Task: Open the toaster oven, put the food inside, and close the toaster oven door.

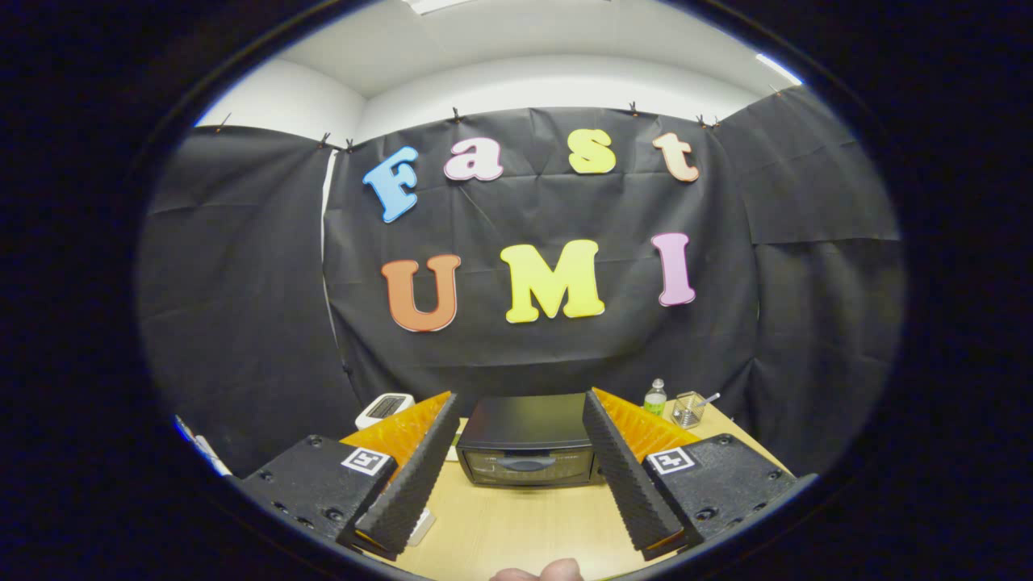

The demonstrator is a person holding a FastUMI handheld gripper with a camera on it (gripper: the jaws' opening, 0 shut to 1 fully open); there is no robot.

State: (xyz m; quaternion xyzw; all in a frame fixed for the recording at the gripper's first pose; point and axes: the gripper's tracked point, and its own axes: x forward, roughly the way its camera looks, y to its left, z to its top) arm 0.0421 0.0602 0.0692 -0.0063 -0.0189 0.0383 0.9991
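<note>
A black toaster oven (529, 440) stands on the wooden table (524, 524), straight ahead and beyond my fingers, its glass door shut with the handle across the front. My gripper (520, 411) is open, with its two fingers spread wide on either side of the oven and nothing between them. It hovers above the table, well short of the oven. A pale rounded thing (539, 572), perhaps the food, peeks up at the near table edge between the fingers; too little shows to tell.
A white appliance (384, 408) sits behind the left finger. A small green-capped bottle (655, 398) and a clear cup holding a utensil (688, 408) stand beyond the right finger. Black cloth walls close off the table's far side.
</note>
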